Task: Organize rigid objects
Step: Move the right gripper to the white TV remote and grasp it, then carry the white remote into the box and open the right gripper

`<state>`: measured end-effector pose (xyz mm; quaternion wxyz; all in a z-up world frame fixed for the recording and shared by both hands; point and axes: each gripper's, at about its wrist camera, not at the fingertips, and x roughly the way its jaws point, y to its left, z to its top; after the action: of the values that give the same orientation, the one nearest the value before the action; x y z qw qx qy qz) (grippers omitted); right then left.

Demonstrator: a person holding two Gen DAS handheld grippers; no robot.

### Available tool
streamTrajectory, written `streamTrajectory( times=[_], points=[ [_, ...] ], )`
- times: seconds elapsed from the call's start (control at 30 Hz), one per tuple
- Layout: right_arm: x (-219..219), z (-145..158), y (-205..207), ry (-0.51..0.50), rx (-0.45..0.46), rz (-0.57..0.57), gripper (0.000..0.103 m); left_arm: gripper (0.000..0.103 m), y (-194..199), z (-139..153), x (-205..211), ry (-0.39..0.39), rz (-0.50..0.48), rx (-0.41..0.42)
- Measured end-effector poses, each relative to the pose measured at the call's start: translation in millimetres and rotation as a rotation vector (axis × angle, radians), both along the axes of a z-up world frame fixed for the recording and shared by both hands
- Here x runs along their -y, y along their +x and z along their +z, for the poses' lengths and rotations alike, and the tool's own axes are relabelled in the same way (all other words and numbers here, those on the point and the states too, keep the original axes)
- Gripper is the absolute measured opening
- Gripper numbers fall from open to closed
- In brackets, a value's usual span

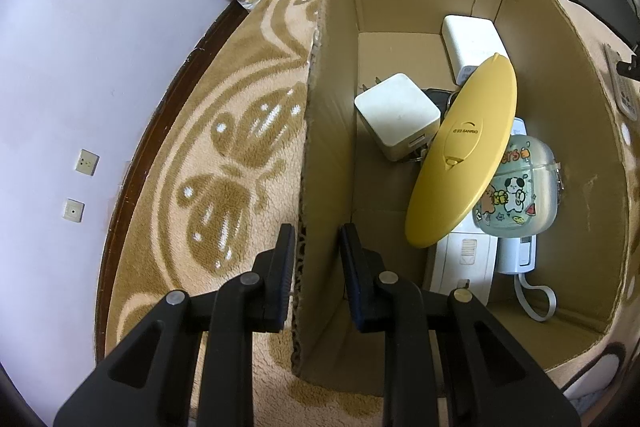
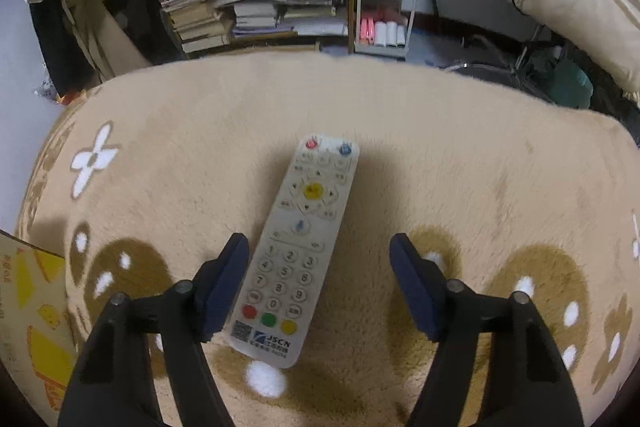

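Left wrist view: left gripper (image 1: 316,251) at 6 o'clock, jaws set on both sides of the near wall of the cardboard box (image 1: 320,131), one finger outside over the rug (image 1: 208,155), the other inside. Whether the pads really press the wall, cannot tell; a small gap seems to stay on the inner side.

Inside the box, at the centre and toward 3 o'clock: a yellow oval case (image 1: 464,155) lying tilted across the other things, printed "SANRIO". Just at its 9 o'clock side, a white charger cube (image 1: 396,115). At about 1 o'clock, against the far wall, a white rectangular block (image 1: 472,43). Under the yellow case toward 4 o'clock, a clear pouch with cartoon stickers (image 1: 520,191), partly covered by it. Below that, toward 5 o'clock, a white flat device (image 1: 464,263) and a white handset with a cord (image 1: 520,259).

Right wrist view: right gripper (image 2: 320,283) at 6 o'clock, jaws wide apart and holding nothing. White remote control (image 2: 296,247) lying flat on the rug between the two fingers, buttons up, long axis pointing toward 12 o'clock. Left finger (image 2: 228,279) just beside the remote's edge, maybe touching; right finger (image 2: 412,283) clearly apart from it. Corner of a printed carton (image 2: 28,307) at 8 o'clock. Shelves with books (image 2: 256,11) at 12 o'clock, beyond the rug.
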<state>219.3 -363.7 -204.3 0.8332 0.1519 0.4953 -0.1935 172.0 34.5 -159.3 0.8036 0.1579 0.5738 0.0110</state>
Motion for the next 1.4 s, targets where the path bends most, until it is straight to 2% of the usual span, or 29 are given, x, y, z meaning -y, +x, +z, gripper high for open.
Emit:
streamTrajectory(
  times=[0.13, 0.3, 0.37, 0.4, 0.43, 0.5, 0.57, 0.7, 0.8, 1.0, 1.1, 1.2, 1.4],
  points=[
    [-1, -15, 10, -0.001, -0.043, 0.058, 0.076, 0.023, 0, 0, 0, 0.002, -0.002, 0.001],
    [-11, -22, 17, -0.089, -0.108, 0.117, 0.076, 0.023, 0, -1, 1, 0.004, -0.003, 0.0],
    [-14, -22, 18, -0.091, -0.107, 0.123, 0.068, 0.023, 0, -1, 1, 0.004, -0.003, -0.002],
    [-15, -21, 18, -0.084, -0.105, 0.127, 0.056, 0.023, 0, 0, 1, 0.005, -0.003, -0.002],
    [-17, -19, 18, -0.082, -0.107, 0.136, 0.048, 0.023, 0, 0, 1, 0.006, -0.003, -0.002],
    [-23, -17, 18, -0.122, -0.12, 0.141, 0.046, 0.023, 0, 0, 1, 0.009, -0.005, -0.002],
    [-24, -15, 16, -0.11, -0.114, 0.141, 0.044, 0.023, 0, 0, 1, 0.009, -0.005, -0.001],
    [-25, -5, -1, -0.039, -0.035, 0.132, 0.044, 0.023, 0, -1, 1, 0.008, -0.005, -0.001],
    [-31, 14, -20, -0.071, 0.081, 0.108, 0.044, 0.023, 0, -1, 1, 0.01, -0.005, -0.001],
    [-53, 44, -41, -0.052, 0.207, 0.142, 0.044, 0.023, 0, -1, 1, 0.01, -0.005, -0.002],
    [-70, 59, -46, -0.012, 0.251, 0.165, 0.044, 0.023, 0, 0, 1, 0.009, -0.005, -0.001],
    [-97, 75, -46, 0.047, 0.291, 0.213, 0.044, 0.023, 0, 0, 1, 0.009, -0.005, -0.001],
    [-162, 102, -44, 0.09, 0.351, 0.373, 0.044, 0.023, 0, -1, 1, 0.012, -0.007, 0.0]
  ],
)
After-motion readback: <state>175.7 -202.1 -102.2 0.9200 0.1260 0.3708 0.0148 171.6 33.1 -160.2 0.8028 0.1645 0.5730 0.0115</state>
